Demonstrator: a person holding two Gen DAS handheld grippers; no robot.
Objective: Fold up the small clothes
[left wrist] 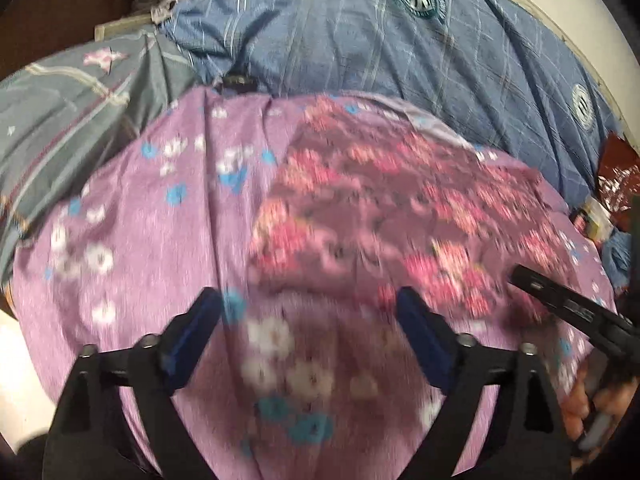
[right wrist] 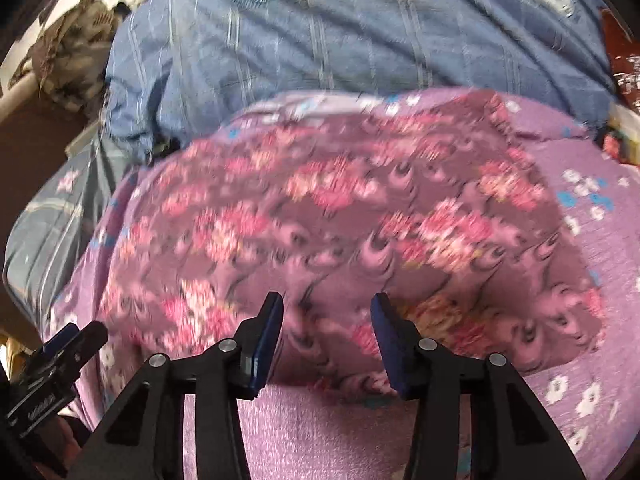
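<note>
Spread over a lilac bedsheet printed with white and blue flowers (left wrist: pixel 132 216), a small maroon garment with a pink floral print (right wrist: pixel 340 224) (blurred in both views, so edges and folds are hard to read). Lies flat, its near hem just ahead of the right gripper (right wrist: pixel 326 312).

Right gripper: black frame, blue pads, jaws partly apart, angled down over the near edge of the garment. Nothing pinched between the pads; fabric visible in the gap below them. Whether the tips touch the cloth cannot be told.

Left gripper (left wrist: pixel 308 308): same black-and-blue build, jaws set wide, nothing between them but the sheet beneath. Hangs over the sheet, just beside the garment's near left corner. Also seen at the lower left of the right wrist view.

Behind the garment, a blue-grey quilt with pale stripes and round badge emblems (left wrist: pixel 360 40). To the left, a grey cover with a pink star motif (left wrist: pixel 72 92). At the far right edge, a dark red crinkly packet (left wrist: pixel 618 176). In the right wrist view's top left, a heap of camouflage-patterned cloth (right wrist: pixel 76 48).
</note>
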